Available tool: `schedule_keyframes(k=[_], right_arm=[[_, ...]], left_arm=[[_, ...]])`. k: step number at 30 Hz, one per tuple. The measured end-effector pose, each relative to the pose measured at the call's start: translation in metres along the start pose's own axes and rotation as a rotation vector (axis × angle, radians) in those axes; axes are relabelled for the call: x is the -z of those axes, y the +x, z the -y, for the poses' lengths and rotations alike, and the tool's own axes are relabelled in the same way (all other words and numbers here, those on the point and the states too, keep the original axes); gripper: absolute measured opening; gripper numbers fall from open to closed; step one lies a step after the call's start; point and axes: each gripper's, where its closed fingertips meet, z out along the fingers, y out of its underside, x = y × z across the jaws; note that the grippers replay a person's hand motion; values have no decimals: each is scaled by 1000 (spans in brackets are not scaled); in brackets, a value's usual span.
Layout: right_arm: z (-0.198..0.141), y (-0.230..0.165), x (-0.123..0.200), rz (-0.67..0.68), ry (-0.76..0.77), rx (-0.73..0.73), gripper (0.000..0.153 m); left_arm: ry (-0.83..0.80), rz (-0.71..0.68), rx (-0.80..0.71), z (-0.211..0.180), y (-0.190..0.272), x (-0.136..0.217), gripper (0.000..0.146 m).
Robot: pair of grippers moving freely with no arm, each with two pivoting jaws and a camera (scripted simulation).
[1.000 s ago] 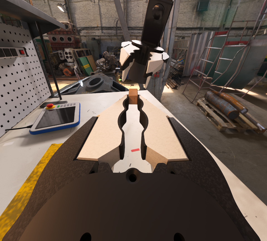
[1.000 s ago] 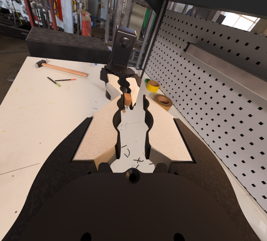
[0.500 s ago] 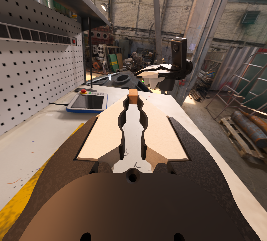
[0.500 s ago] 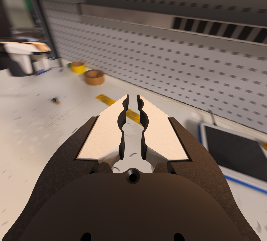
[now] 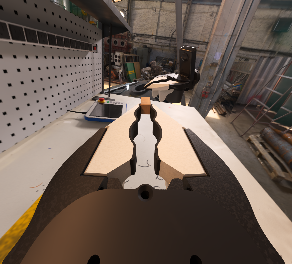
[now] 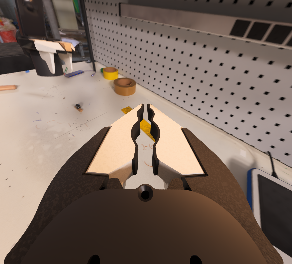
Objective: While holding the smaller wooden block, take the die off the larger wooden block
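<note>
My left gripper (image 5: 145, 106) is shut on the smaller wooden block (image 5: 145, 105), which sits between its fingertips above the white table (image 5: 63, 145). In the right wrist view this gripper (image 6: 53, 47) hangs at the upper left with the block (image 6: 68, 46) in it. A small black die (image 6: 77, 106) rests against a tan wooden block (image 6: 80, 110) on the table, left of my right gripper (image 6: 145, 105). I cannot tell whether the die is on top. My right gripper is shut and empty; it also shows beyond the held block in the left wrist view (image 5: 159, 82).
A yellow tape roll (image 6: 110, 73) and a brown tape roll (image 6: 124, 86) stand by the pegboard (image 6: 205, 66). A blue-edged pendant (image 5: 107, 111) lies near the wall. A hammer handle (image 6: 7, 87) lies far left. The table edge (image 5: 221, 153) drops off on the right.
My right gripper has swung away from the left gripper toward the pegboard and its jaws have closed. My left gripper has turned left, still holding the small block.
</note>
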Motion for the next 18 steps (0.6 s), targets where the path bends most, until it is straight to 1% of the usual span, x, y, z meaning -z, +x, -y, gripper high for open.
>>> schedule_keyframes(k=[4, 8, 10, 13, 15, 18], right_arm=[[-11, -25, -18, 116, -66, 28, 5], [-20, -64, -33, 267, -113, 106, 8], [-26, -87, -47, 350, -131, 135, 11], [-40, -124, -79, 479, -146, 153, 16], [-54, -154, -106, 587, -146, 120, 18], [-89, -199, -148, 748, -184, 64, 20]], left_arm=[[-28, 39, -67, 11, 11, 12, 10], [-71, 138, -128, 17, 13, 25, 10], [-82, 182, -143, 22, 14, 33, 10], [-78, 211, -143, 30, 17, 47, 10], [-67, 251, -156, 36, 16, 58, 10], [-44, 296, -163, 45, 14, 78, 10]])
